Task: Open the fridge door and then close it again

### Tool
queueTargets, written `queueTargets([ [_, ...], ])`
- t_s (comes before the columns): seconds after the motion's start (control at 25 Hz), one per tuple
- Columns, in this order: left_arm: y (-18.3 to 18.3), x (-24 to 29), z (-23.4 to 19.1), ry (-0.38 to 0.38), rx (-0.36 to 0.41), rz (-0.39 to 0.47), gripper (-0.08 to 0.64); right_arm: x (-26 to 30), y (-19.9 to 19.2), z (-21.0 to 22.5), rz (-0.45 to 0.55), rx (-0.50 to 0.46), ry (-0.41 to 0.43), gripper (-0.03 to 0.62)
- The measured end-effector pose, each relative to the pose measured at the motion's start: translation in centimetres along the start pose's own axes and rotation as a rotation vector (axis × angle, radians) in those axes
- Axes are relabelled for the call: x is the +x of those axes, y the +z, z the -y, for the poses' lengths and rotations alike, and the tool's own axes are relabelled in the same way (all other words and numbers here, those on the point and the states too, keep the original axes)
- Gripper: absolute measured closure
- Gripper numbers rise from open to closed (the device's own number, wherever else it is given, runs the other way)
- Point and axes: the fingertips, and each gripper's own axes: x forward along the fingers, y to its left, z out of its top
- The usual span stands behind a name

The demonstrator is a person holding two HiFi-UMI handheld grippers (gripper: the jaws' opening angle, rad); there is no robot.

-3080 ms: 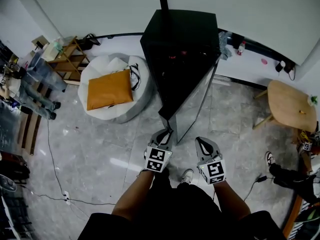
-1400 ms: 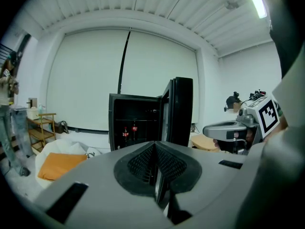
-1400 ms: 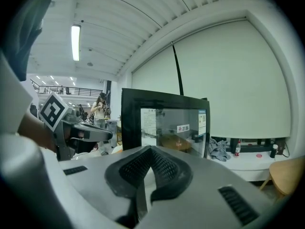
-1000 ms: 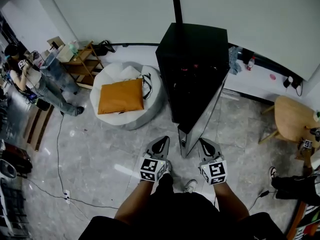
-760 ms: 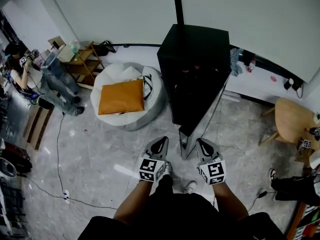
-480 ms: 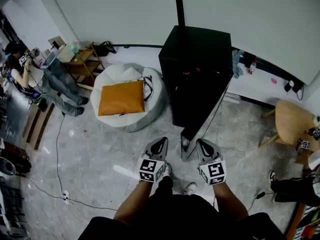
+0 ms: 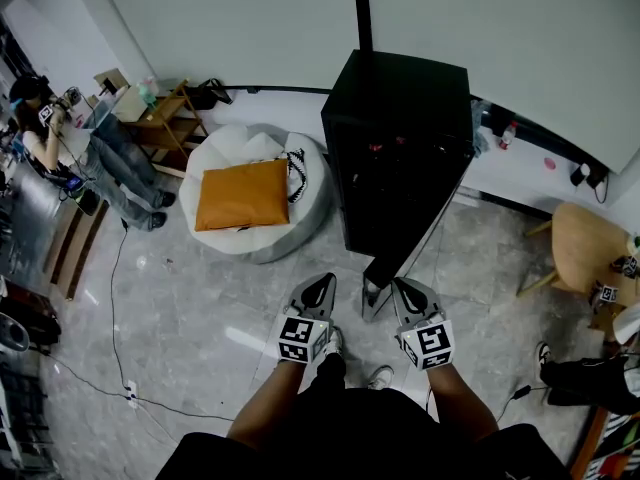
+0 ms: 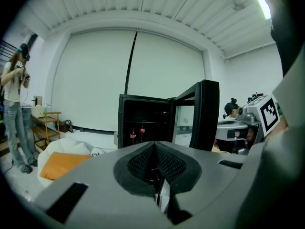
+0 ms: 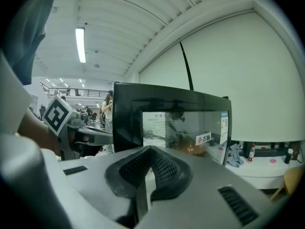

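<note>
The black fridge [image 7: 398,118] stands against the white wall, with its glass door [image 7: 428,220] swung open towards me. In the left gripper view its dark interior [image 8: 143,123] shows small bottles on a shelf, and the door [image 8: 206,114] stands edge-on to the right. The right gripper view faces the door's glass panel [image 9: 183,128] and a small sticker. My left gripper [image 7: 321,284] and right gripper [image 7: 403,287] hang side by side just short of the door's lower edge. Both are shut with nothing between the pads, as the left gripper [image 8: 156,162] and right gripper [image 9: 149,165] show in their own views.
A white beanbag with an orange cushion [image 7: 240,193] lies left of the fridge. Beyond it are a wooden shelf [image 7: 150,118] and a standing person [image 7: 60,133]. At right are a round wooden table [image 7: 585,230] and a low white ledge [image 7: 525,163]. A cable [image 7: 113,288] crosses the floor.
In the head view the fridge and its open door have drifted right and a little farther from the grippers. Both grippers stay shut, side by side.
</note>
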Motion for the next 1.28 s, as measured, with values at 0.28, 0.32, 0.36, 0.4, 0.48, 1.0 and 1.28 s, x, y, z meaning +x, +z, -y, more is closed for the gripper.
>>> queueTargets([
  [0.28,-0.3,0.2,-1.1,0.004,-0.013,-0.010,0.538,1.3,0.3,-0.5,-0.006,-0.009,0.014,0.582],
  [0.32,-0.2,0.3,-1.3,0.006,-0.009,-0.006,0.538,1.6,0.3,-0.5,-0.007,-0.010,0.017,0.581],
  [0.36,-0.1,0.4,-1.6,0.009,-0.007,-0.003,0.538,1.8,0.2,-0.6,-0.007,-0.011,0.020,0.582],
  [0.4,0.0,0.5,-1.8,0.011,-0.007,-0.002,0.540,2.0,0.2,-0.6,-0.007,-0.012,0.022,0.581],
  [0.48,0.0,0.7,-2.3,0.015,-0.007,-0.005,0.539,2.4,0.3,-0.7,-0.008,-0.018,0.029,0.583],
  [1.0,0.7,2.5,-4.9,0.008,-0.011,-0.005,0.538,5.0,0.8,-1.3,-0.015,-0.038,0.055,0.581],
  [1.28,0.8,3.3,-6.4,-0.008,-0.012,-0.013,0.539,6.6,1.1,-1.6,-0.026,-0.076,0.067,0.581],
])
